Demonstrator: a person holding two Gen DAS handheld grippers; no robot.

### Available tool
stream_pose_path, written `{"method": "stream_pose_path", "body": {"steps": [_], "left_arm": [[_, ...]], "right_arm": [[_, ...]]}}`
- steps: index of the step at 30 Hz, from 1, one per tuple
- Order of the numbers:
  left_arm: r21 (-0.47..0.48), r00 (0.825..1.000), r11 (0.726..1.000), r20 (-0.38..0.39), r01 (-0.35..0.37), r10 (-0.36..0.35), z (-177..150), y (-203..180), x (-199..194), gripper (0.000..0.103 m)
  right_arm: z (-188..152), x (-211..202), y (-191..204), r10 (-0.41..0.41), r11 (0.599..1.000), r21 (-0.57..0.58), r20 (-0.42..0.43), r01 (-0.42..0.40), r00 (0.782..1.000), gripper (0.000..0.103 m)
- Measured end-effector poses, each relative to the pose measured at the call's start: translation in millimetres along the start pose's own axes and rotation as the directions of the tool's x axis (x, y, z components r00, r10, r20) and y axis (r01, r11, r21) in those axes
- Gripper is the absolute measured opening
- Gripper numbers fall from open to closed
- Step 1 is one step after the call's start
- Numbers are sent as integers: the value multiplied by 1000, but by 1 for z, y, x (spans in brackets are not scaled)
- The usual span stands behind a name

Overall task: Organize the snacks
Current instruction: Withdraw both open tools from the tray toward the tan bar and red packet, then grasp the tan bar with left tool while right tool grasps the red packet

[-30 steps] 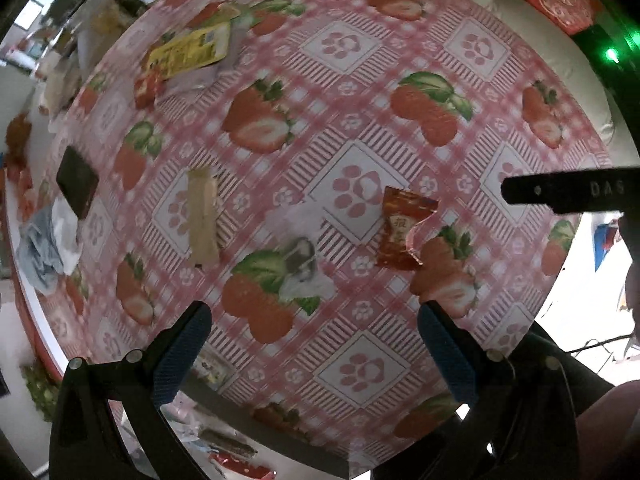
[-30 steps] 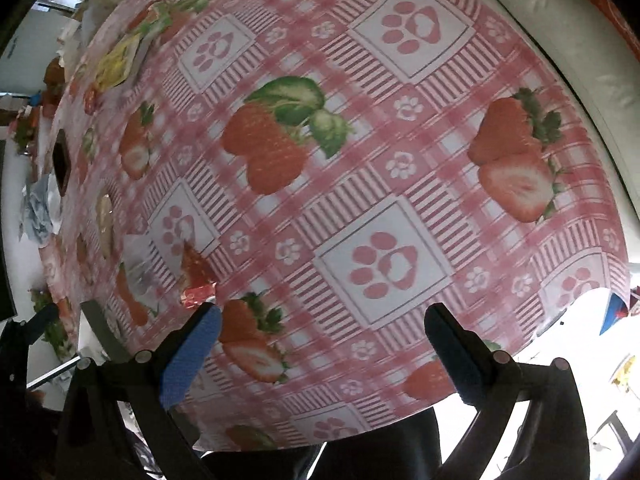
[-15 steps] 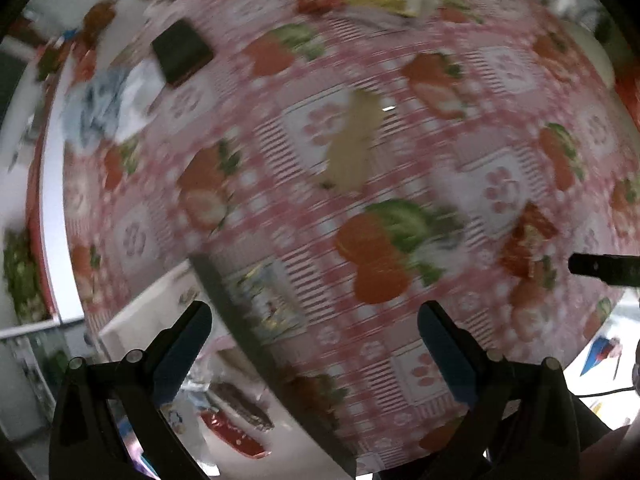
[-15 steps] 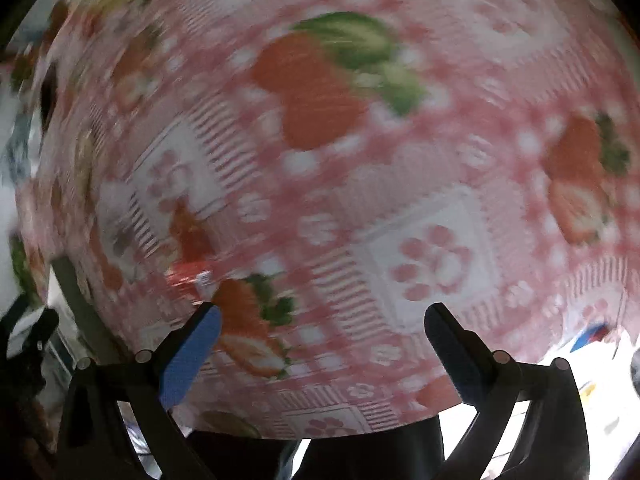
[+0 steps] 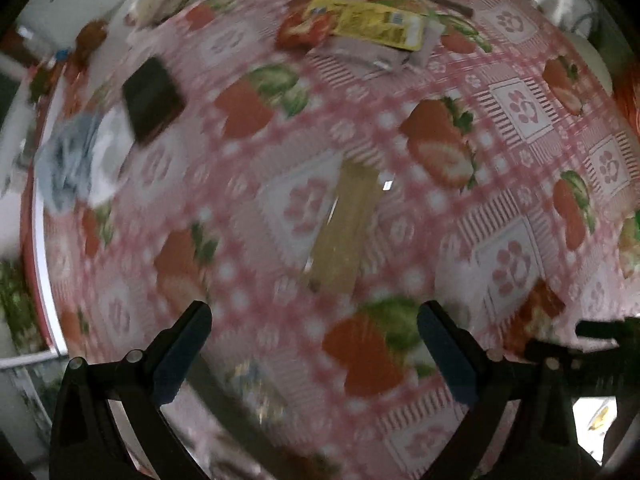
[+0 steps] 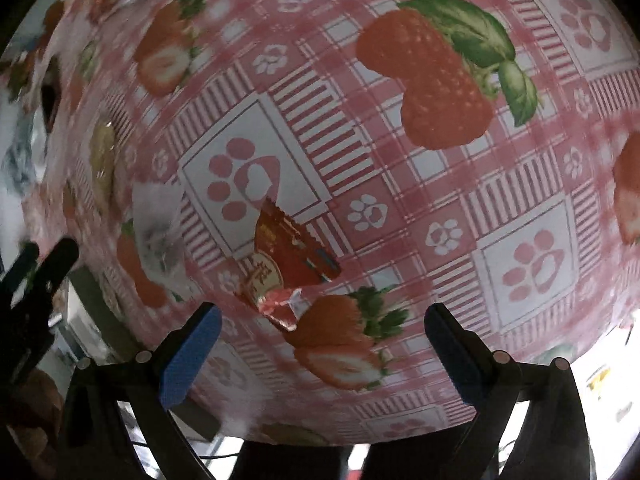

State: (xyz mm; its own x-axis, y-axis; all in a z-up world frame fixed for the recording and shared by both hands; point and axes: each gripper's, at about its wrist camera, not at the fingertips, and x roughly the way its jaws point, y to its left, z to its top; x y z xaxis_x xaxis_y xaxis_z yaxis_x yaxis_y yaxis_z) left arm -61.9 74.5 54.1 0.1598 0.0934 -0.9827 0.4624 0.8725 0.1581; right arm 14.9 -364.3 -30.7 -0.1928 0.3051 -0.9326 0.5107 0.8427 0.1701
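A long tan snack bar (image 5: 344,228) lies on the strawberry tablecloth (image 5: 520,112), just ahead of my left gripper (image 5: 314,344), which is open and empty above the cloth. A red snack packet (image 6: 288,264) lies just ahead of my right gripper (image 6: 322,344), which is open and empty. A clear white wrapper (image 6: 160,232) lies left of the red packet. The tan bar also shows at the left in the right wrist view (image 6: 102,160). The red packet shows blurred at the lower right of the left wrist view (image 5: 532,320).
A yellow packet (image 5: 376,24) with a red one (image 5: 304,32) and a silvery bag (image 5: 368,56) lie at the far side. A dark square packet (image 5: 152,100) and a blue-white cloth (image 5: 76,160) lie at the left. The table edge (image 5: 40,280) runs down the left.
My left gripper has swung left and forward, so the tan bar is now centred ahead of it. My right gripper has moved towards the red packet, now close before its fingers. Both stay open.
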Motion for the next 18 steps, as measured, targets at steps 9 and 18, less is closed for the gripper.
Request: {"method": "stream_pose_path", "body": {"steps": [9, 18], "left_arm": [[59, 1000, 998, -16, 13, -12, 32, -16, 44, 103], [-68, 982, 987, -111, 145, -151, 35, 13, 75, 103]], "right_arm": [[5, 26, 20, -145, 989, 37, 36, 144, 989, 102], [-2, 31, 32, -214, 975, -60, 41, 216, 976, 103]]}}
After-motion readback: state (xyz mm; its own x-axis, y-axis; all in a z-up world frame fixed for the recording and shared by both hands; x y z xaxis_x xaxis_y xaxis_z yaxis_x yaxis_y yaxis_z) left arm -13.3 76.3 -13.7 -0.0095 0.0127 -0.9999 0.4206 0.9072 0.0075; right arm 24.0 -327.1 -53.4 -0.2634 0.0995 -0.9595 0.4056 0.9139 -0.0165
